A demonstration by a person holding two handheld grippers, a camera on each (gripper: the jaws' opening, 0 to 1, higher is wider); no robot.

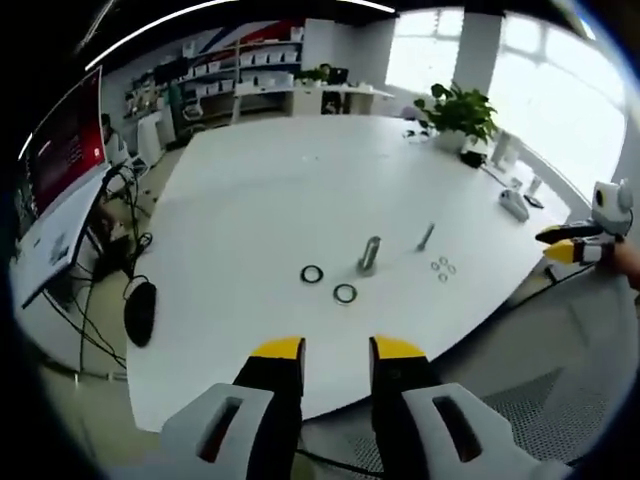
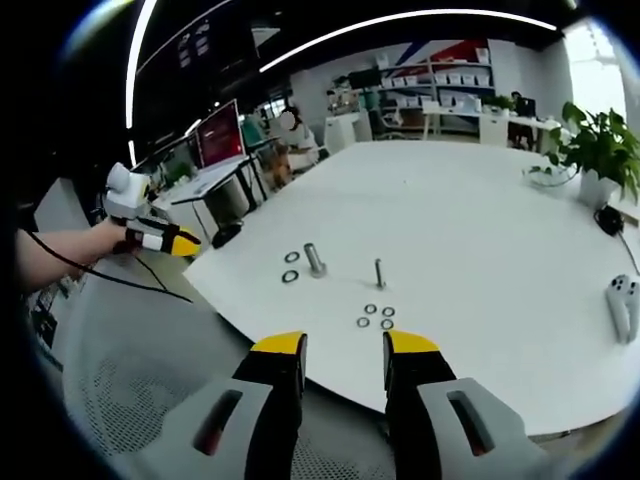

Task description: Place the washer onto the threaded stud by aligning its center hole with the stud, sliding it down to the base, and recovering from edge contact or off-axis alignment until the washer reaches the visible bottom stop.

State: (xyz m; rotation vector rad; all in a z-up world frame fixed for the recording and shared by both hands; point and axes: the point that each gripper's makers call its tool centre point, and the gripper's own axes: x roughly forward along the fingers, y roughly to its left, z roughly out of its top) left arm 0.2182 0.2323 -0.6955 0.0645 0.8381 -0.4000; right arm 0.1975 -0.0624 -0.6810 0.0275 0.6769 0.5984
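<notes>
Left tongs (image 1: 336, 352) spread and empty, right tongs (image 2: 343, 346) likewise, above white table (image 2: 480, 220)

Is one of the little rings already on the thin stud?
No, the thin stud stands bare, and the three small washers lie flat on the table beside it.

Thin threaded stud (image 2: 380, 273) upright; three small washers (image 2: 376, 317) flat just beside it.

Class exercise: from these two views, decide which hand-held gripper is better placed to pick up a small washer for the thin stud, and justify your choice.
Probably the right hand-held gripper. In its view the three small washers lie just ahead of its open jaws, before the thin stud. From the left hand-held gripper they sit farther off, beyond the thick stud.
</notes>
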